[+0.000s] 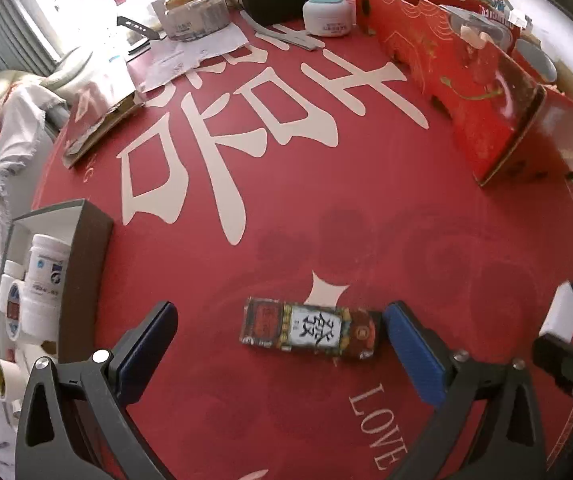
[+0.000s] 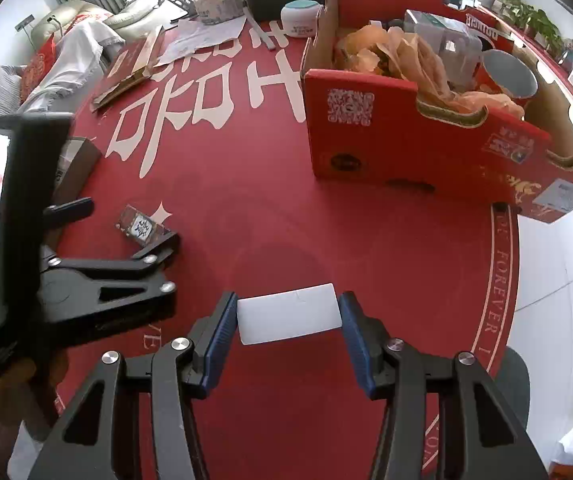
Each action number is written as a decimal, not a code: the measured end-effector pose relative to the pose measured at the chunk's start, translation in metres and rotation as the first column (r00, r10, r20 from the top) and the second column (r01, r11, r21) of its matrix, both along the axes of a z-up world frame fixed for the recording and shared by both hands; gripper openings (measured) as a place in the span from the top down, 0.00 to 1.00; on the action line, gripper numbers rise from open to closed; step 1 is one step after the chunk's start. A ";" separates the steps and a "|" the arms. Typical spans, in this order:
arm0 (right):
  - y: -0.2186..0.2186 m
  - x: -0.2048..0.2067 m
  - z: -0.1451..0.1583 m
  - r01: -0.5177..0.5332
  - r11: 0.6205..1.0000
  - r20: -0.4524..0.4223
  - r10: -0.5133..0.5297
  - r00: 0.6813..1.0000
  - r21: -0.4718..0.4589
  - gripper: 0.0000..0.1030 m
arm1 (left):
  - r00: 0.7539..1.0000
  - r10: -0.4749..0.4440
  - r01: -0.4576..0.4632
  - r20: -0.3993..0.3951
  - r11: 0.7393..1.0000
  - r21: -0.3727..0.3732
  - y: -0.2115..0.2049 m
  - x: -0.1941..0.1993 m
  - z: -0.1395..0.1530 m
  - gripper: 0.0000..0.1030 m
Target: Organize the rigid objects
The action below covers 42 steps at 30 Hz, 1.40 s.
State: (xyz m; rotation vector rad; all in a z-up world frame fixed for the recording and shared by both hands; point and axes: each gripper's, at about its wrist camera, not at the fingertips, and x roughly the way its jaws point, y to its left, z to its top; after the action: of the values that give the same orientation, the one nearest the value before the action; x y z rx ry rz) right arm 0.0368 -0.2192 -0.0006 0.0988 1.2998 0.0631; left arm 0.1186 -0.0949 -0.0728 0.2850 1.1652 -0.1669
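Right tongs grip a white box between blue pads. Left tongs gape wide, straddling a patterned box on the red desk.

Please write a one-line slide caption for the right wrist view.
Right gripper clamps a white box above the red table; left gripper hovers by a patterned box.

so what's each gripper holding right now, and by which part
The right gripper holds a white box, its jaws clamped on the box's two short ends. The left gripper holds nothing; its open jaws straddle a patterned box lying on the table.
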 end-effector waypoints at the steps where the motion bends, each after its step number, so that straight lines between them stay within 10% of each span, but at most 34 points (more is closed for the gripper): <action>1: 0.001 -0.001 0.000 -0.001 1.000 -0.002 0.001 1.000 0.003 0.49 | 1.000 -0.003 0.003 0.004 1.000 -0.013 0.001 0.001 -0.001 0.00; 6: 0.002 -0.001 -0.003 0.005 1.000 -0.018 -0.004 1.000 0.019 0.49 | 0.995 0.054 -0.065 -0.080 0.987 -0.149 0.020 0.012 -0.006 0.00; 12: 0.001 -0.003 -0.001 0.010 1.000 -0.019 -0.009 1.000 0.025 0.49 | 0.994 0.074 -0.085 -0.084 0.987 -0.134 0.018 0.006 -0.010 0.01; 17: 0.001 -0.007 0.002 0.009 1.000 -0.015 -0.008 1.000 0.022 0.49 | 0.998 0.025 -0.034 -0.062 0.989 -0.145 0.009 -0.011 -0.005 0.29; 28: 0.002 -0.018 0.013 -0.001 1.000 -0.002 0.002 1.000 0.023 0.49 | 0.988 0.117 -0.130 -0.105 0.984 -0.124 0.014 -0.043 0.009 0.29; 42: 0.035 -0.022 0.049 -0.073 0.996 0.089 0.069 0.994 0.047 0.49 | 0.935 0.354 -0.349 -0.010 0.915 -0.202 0.073 -0.078 0.085 0.29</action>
State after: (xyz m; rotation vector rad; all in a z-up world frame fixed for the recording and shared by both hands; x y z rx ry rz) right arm 0.0153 -0.1846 0.0486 0.0919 1.2147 0.1592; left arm 0.0403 -0.0224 0.0123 -0.1041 1.1439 0.0373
